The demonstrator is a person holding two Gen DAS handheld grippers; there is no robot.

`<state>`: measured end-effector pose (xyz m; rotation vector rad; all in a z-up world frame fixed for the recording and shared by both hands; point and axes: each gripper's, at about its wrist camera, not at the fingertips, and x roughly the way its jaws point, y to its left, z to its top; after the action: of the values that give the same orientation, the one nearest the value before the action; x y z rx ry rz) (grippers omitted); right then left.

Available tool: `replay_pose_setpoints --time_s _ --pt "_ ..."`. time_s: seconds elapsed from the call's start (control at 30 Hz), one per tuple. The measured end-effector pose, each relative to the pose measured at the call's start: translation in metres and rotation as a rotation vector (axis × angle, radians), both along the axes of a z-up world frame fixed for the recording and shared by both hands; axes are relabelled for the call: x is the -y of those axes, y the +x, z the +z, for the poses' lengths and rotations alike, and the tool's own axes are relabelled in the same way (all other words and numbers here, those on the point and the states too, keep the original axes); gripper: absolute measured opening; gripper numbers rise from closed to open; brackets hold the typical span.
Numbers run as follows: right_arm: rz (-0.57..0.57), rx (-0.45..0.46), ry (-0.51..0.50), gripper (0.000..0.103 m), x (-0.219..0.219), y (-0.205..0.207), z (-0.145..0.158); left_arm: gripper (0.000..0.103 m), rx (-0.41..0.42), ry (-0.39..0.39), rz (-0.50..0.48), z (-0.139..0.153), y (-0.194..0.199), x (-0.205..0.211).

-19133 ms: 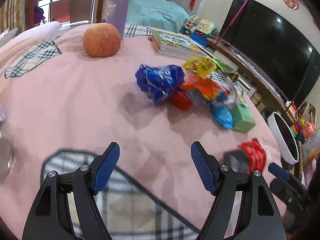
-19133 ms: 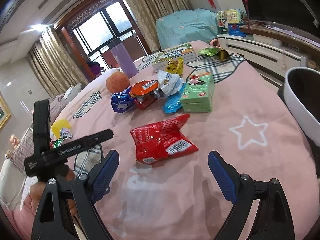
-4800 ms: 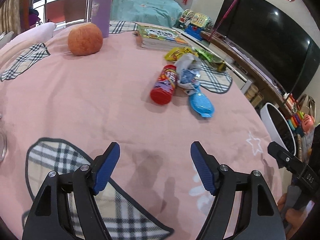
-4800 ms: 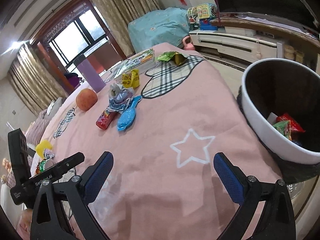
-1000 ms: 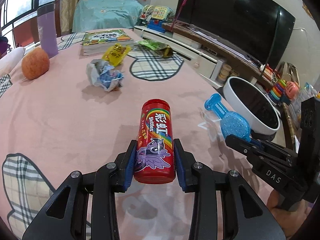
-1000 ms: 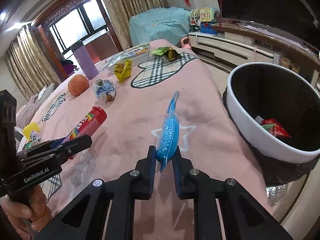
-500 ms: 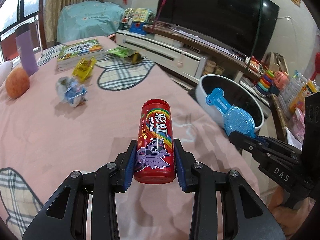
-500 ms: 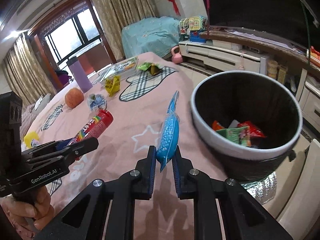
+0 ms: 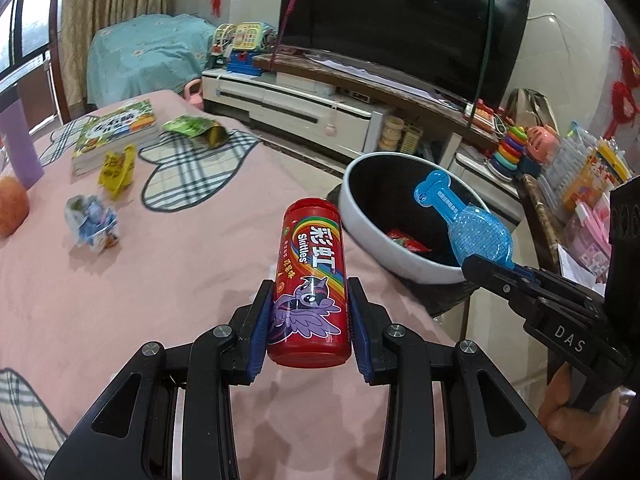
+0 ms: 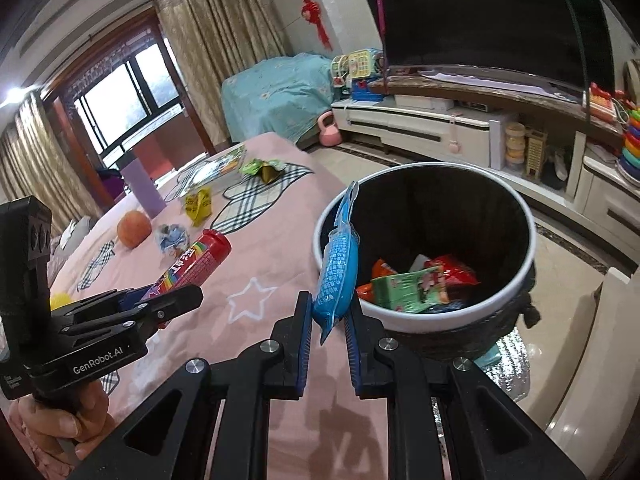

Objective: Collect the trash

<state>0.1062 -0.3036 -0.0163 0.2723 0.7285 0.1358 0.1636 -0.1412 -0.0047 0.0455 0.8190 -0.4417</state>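
Upper right of both views: large dark television (image 9: pixel 404 20) over a long white cabinet (image 9: pixel 296 108). Upper left of the left wrist view: covered furniture under a teal sheet (image 9: pixel 144 56). At left: stacked books (image 9: pixel 116 132) on the pink tablecloth (image 9: pixel 120 280), purple tumbler (image 10: pixel 142 188), orange fruit (image 10: pixel 134 229). At far right: colourful stacking toy (image 9: pixel 510 148).

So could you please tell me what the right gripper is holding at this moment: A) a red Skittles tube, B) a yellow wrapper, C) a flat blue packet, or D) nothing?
C: the right gripper is shut on the flat blue packet beside the bin; the left gripper holds the red Skittles tube.
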Motion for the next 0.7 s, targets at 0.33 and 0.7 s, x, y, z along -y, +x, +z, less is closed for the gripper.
replay_pose_setpoints --time_s 0.33,0.7 --pt "-0.045 0.001 0.013 0.016 0.026 0.001 0.0 0.034 0.009 0.009 -0.056 0.005 0.003 0.032" --pt "-0.066 -0.015 0.021 0.016 0.047 0.013 -0.003 0.034 0.005 0.017 -0.091 0.01 0.016 0.06"
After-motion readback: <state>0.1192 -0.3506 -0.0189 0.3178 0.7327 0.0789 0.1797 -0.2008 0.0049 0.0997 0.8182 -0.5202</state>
